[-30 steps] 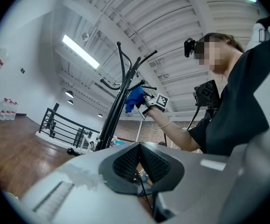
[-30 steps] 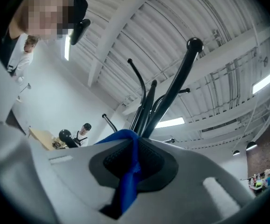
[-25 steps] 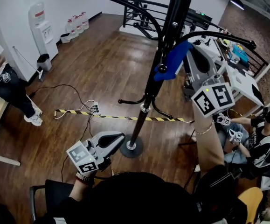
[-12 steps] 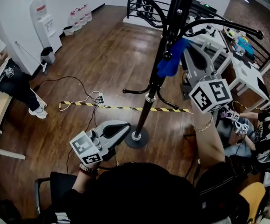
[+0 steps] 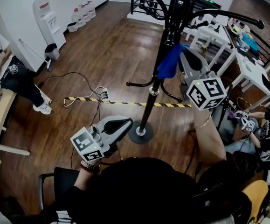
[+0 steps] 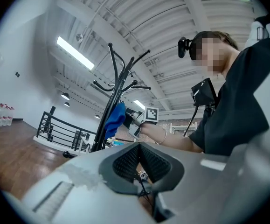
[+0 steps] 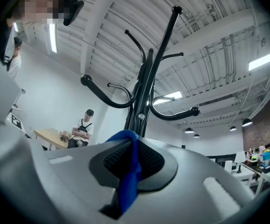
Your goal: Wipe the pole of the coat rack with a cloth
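While the right claw (image 5: 181,56) holds the cloth (image 5: 169,63) against the pole (image 5: 147,107), left claw (image 5: 127,122) hangs closed.

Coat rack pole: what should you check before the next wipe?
1. Blue cloth clamped in right gripper: ok.
2. Cloth touching the pole: ok.
3. Left gripper shut, empty, away from the pole: ok.
4. Base flat on the floor: ok.
5. Way down the pole free: not ok, lower hooks stick out just under the cloth.
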`<state>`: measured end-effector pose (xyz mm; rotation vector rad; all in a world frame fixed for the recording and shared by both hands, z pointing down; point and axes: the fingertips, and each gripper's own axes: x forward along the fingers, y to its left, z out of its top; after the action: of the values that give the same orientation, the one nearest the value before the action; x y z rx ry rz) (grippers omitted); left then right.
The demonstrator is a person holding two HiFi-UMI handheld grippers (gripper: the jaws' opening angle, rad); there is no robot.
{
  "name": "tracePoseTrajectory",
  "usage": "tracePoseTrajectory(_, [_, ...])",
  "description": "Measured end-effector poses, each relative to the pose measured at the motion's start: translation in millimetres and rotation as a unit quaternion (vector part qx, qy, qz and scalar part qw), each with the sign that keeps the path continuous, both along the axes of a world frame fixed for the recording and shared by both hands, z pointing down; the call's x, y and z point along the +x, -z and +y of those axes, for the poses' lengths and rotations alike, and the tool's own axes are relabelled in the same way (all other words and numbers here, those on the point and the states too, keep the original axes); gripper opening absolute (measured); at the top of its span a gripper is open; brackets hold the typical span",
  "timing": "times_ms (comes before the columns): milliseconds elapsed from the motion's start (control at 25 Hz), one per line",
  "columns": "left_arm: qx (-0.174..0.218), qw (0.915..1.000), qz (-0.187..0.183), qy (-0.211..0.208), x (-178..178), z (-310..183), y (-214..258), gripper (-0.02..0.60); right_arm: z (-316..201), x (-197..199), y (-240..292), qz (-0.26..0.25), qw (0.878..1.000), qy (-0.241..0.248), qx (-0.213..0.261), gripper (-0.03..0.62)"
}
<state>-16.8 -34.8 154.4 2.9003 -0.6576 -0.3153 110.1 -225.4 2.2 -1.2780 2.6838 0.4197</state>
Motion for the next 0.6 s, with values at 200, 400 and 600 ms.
tracePoseTrajectory(200, [-0.003, 1.0000, -0.006, -0.002, 1, 4, -3, 0.006, -1, -1, -34, 0.026, 0.999, -0.003, -0.028, 0.023])
tracePoseTrajectory(400, [-0.004, 1.0000, -0.005, 0.003, -3, 6, -2, 0.006, -8, 2, -78, 0.052, 0.997, -0.020, -0.062, 0.023])
tracePoseTrajectory(600, [-0.007, 0.9999, -0.012, 0.002, -1, 10, -2, 0.006, -14, 4, -106, 0.095, 0.992, -0.019, -0.085, 0.023])
